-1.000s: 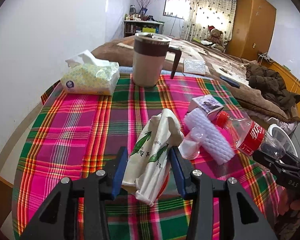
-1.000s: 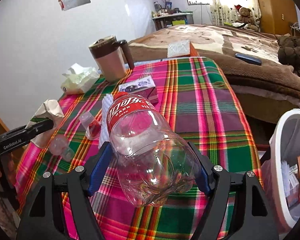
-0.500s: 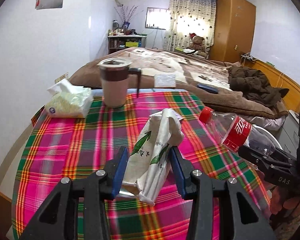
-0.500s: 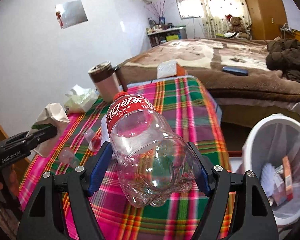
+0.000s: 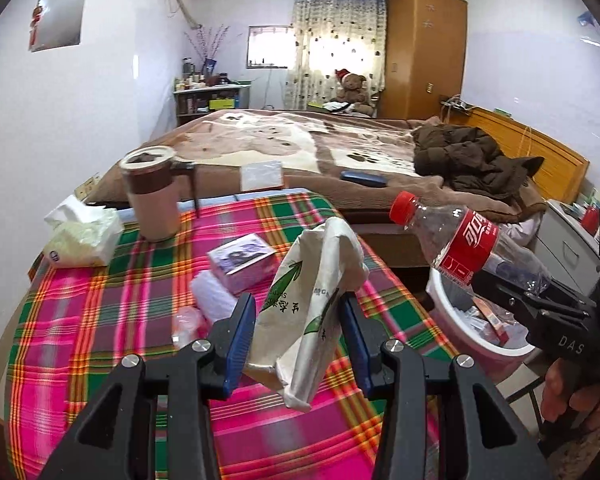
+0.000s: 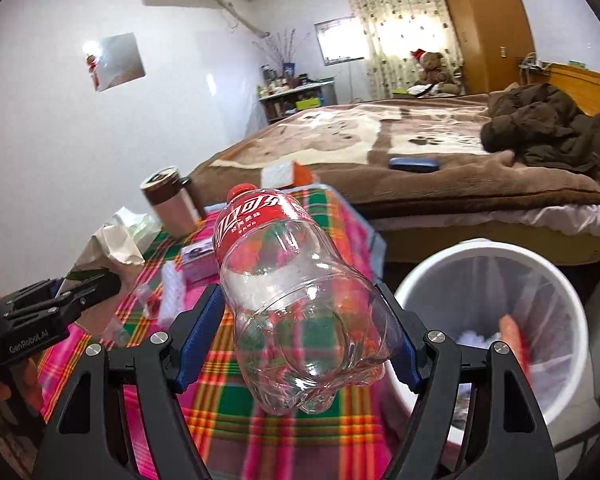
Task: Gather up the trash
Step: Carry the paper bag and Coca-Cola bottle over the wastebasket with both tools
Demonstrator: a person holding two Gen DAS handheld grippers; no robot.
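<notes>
My left gripper (image 5: 298,334) is shut on a crumpled white paper bag (image 5: 310,300) with green print, held above the plaid table (image 5: 100,320). My right gripper (image 6: 300,334) is shut on an empty clear plastic bottle (image 6: 296,300) with a red label and red cap, held above the table's right edge beside the white trash bin (image 6: 560,292). The bottle (image 5: 468,244) and the bin (image 5: 448,304) also show at the right of the left wrist view. The bag (image 6: 116,240) shows at the left of the right wrist view.
On the table stand a brown lidded mug (image 5: 152,196), a tissue pack (image 5: 82,236), a small pink box (image 5: 242,258), a white ribbed roll (image 5: 214,298) and clear plastic scraps (image 5: 186,322). A bed with a brown blanket (image 5: 340,152) lies behind. The bin holds trash.
Both grippers have risen and swung right with their loads. The bottle has come next to the bin, which now fills more of the right wrist view.
</notes>
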